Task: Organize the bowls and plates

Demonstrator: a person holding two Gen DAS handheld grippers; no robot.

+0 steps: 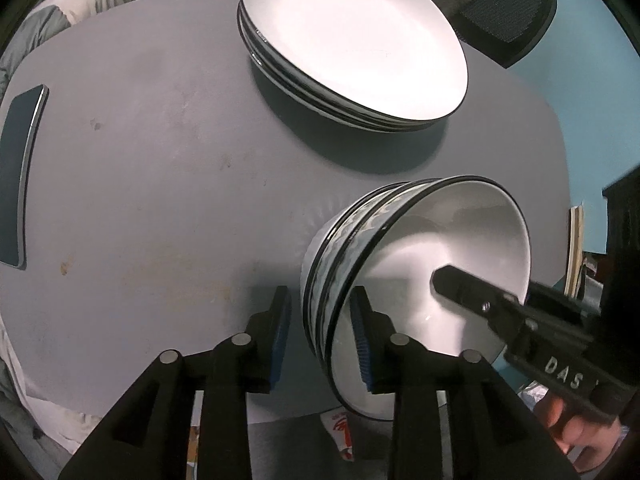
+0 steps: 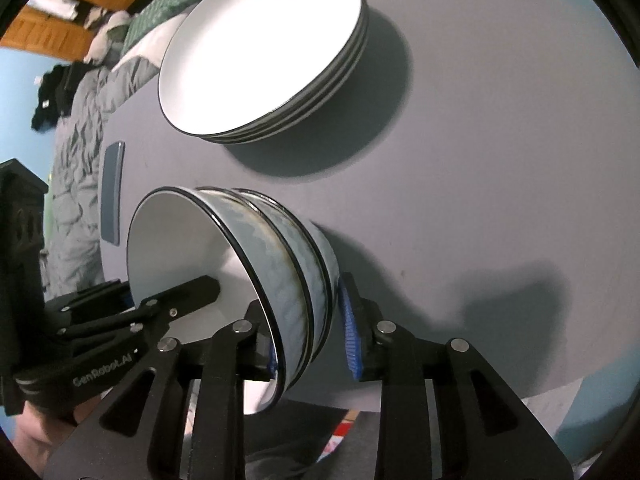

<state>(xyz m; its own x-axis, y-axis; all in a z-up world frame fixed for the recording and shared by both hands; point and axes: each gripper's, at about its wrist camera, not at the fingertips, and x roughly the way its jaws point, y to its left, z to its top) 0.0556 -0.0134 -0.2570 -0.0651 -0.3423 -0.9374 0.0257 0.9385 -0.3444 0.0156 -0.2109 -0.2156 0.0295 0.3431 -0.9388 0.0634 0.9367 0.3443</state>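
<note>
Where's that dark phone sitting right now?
The phone lies flat at the table's far left edge in the left wrist view, well apart from the stack of plates and the stacked bowls.

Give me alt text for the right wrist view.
The right gripper straddles the rims of a nested stack of white bowls with blue patterned bands, and the left gripper reaches inside. Beyond, a stack of white black-rimmed plates sits on the round grey table.

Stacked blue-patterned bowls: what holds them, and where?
The nested blue-patterned ceramic bowls, by their near rim: each claw straddles it. The left claw shows a gap; the right claw's grip cannot be told.
</note>
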